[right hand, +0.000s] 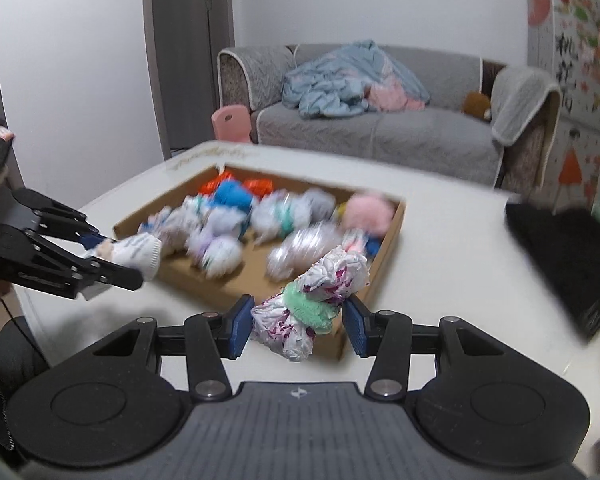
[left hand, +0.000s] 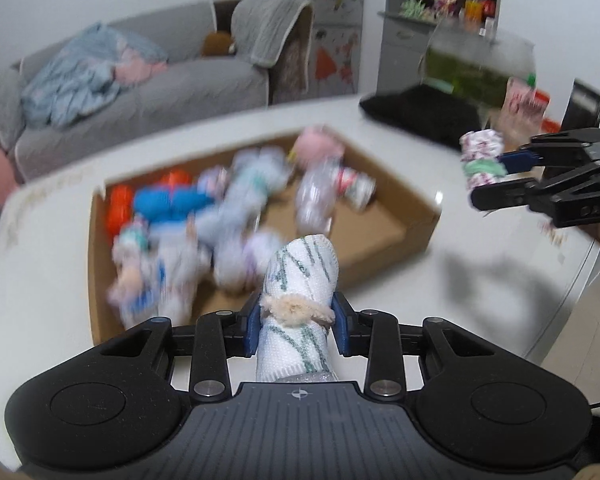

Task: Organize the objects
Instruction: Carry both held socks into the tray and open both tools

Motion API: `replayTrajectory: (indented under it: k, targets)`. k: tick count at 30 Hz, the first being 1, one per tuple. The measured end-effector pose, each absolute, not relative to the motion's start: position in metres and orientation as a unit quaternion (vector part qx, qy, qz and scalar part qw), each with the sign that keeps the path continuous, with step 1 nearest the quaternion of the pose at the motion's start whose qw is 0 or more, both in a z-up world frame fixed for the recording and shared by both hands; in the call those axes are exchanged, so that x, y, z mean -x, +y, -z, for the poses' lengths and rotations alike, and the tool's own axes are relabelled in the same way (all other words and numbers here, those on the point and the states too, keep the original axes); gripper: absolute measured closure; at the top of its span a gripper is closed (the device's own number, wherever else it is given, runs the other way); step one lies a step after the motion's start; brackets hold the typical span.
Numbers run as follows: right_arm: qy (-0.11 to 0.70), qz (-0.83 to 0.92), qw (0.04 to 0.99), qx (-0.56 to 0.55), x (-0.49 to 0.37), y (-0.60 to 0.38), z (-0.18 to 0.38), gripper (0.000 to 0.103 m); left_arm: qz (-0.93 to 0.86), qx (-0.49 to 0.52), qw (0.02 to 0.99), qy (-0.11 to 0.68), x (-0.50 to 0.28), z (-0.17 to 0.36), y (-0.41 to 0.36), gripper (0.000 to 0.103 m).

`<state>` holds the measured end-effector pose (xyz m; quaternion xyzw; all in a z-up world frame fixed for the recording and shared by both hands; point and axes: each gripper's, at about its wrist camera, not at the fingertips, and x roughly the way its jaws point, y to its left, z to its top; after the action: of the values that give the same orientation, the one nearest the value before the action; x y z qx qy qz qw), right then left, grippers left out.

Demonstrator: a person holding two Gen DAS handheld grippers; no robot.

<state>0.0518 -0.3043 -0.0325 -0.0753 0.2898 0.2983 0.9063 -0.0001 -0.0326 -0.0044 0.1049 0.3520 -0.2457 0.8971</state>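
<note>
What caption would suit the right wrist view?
Right gripper holds a scrunchie-tied bundle above the cardboard tray; left gripper holds a rolled sock.

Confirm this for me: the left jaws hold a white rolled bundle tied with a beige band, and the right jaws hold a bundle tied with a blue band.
Not quite. The band on the right gripper's white-and-purple bundle is green, not blue, as the right wrist view shows. The rest stands: the left gripper holds a white rolled bundle tied with a beige band.
</note>
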Motion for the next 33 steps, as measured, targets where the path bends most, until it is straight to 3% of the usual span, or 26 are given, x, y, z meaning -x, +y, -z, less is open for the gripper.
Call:
replayTrajectory:
  k: [10, 20, 33]
  targets:
    - [0.253, -0.313, 0.906, 0.134, -0.101, -0.285, -0.011, 0.058, 0.289, -0.093, 0.897, 0.32, -0.057, -0.044, -0.099, 0.062]
    - [0.291, -0.298, 0.897, 0.15, -0.123, -0.292, 0.012, 0.058, 0.323, -0.041, 0.85, 0.414, -0.113, 0.027, -0.129, 0.062]
    - [0.34, -0.337, 0.858, 0.187, -0.14, -0.261, 0.045, 0.058, 0.258, -0.114, 0.854, 0.438, -0.148, 0.07, -0.127, 0.061]
